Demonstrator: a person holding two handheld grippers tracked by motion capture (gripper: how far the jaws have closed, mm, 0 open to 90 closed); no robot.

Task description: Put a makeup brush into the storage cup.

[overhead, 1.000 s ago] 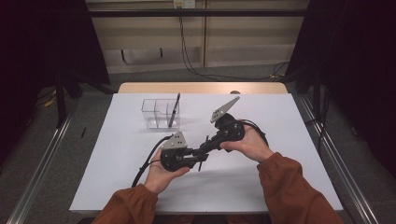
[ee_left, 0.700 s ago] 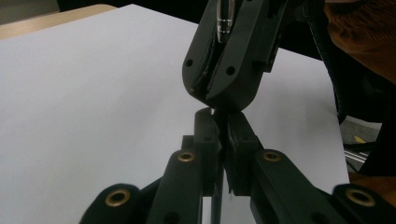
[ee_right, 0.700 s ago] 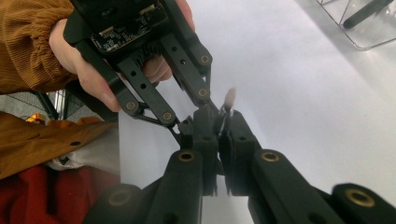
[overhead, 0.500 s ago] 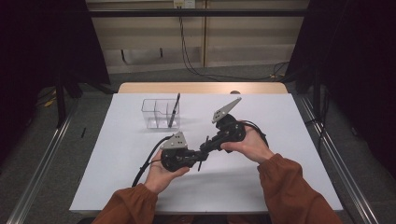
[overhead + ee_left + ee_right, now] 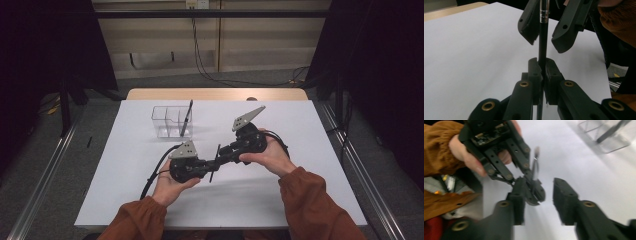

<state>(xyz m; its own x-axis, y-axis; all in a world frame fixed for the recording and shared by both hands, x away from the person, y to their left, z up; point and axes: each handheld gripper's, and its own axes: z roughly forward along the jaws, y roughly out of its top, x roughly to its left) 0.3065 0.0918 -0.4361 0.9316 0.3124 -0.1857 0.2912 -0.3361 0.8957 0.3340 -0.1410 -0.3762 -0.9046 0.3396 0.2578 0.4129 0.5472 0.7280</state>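
A black pen [image 5: 215,162] with a silver band [image 5: 543,18] stands upright between the two grippers over the middle of the white table. My left gripper [image 5: 542,67] is shut on its lower shaft. My right gripper [image 5: 540,200] faces the left gripper [image 5: 534,190] from the other side. Its jaws have just been opening, and they now stand apart on either side of the pen [image 5: 542,42] without pressing on it. In the high view the left gripper [image 5: 209,167] and right gripper [image 5: 222,150] meet tip to tip.
A clear plastic organiser [image 5: 167,121] with several compartments stands at the back left of the white table [image 5: 300,125], and a second dark pen [image 5: 186,118] leans in it. Cables trail from both grippers. Metal rails run along the floor on both sides.
The right gripper's jaws have spread apart from the pen. Both hands stay about where they were, and the left gripper keeps its hold.
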